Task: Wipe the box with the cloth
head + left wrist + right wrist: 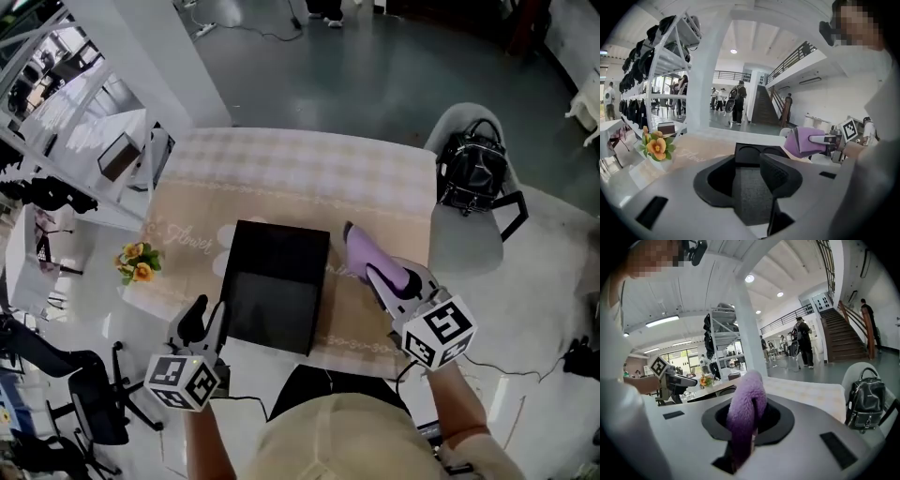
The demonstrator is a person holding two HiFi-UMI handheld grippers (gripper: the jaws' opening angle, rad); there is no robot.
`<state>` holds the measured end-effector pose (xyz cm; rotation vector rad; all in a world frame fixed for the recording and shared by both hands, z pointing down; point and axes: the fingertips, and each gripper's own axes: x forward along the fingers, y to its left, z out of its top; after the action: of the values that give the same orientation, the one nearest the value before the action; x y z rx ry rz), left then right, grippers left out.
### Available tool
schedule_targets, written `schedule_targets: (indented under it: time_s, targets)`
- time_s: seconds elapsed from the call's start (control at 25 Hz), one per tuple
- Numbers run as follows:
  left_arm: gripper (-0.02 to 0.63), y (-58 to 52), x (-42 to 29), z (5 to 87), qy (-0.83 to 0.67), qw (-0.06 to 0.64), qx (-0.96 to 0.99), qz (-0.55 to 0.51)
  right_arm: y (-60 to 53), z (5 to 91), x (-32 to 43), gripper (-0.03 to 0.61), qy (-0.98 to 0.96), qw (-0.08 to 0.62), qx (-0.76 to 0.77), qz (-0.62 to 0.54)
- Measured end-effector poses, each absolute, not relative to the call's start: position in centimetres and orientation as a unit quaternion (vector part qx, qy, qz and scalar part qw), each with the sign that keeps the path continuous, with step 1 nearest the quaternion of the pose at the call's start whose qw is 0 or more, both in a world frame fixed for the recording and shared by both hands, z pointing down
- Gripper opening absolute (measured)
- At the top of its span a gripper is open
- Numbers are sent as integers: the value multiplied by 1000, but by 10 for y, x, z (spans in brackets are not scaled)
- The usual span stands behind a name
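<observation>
A black flat box (277, 286) lies on the cloth-covered table (300, 169) in the head view. My left gripper (204, 317) is at the box's near left corner, open, with nothing between its fingers. In the left gripper view the open left gripper (747, 173) points at the box (757, 151). My right gripper (382, 278) is shut on a purple cloth (361, 251), which hangs just off the box's right edge. In the right gripper view the purple cloth (745, 404) fills the jaws of the right gripper (746, 420) and hides their pads.
A small bunch of orange flowers (139, 262) stands at the table's left edge. A black handbag (476, 173) sits on a white chair to the right. A white shelf rack (84, 122) stands to the left. People walk in the hall beyond.
</observation>
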<state>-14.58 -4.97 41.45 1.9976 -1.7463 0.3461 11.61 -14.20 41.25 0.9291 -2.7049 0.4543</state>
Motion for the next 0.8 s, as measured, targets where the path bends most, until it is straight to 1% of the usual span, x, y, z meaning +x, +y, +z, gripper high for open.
schedule_targets:
  time_s: [0.36, 0.8]
  targets:
    - [184, -75, -144, 448, -567, 254, 761, 187, -136, 443, 125, 69, -887, 118, 399, 203]
    - [187, -85, -148, 467, -544, 252, 770, 217, -146, 474, 98, 69, -880, 125, 404, 216]
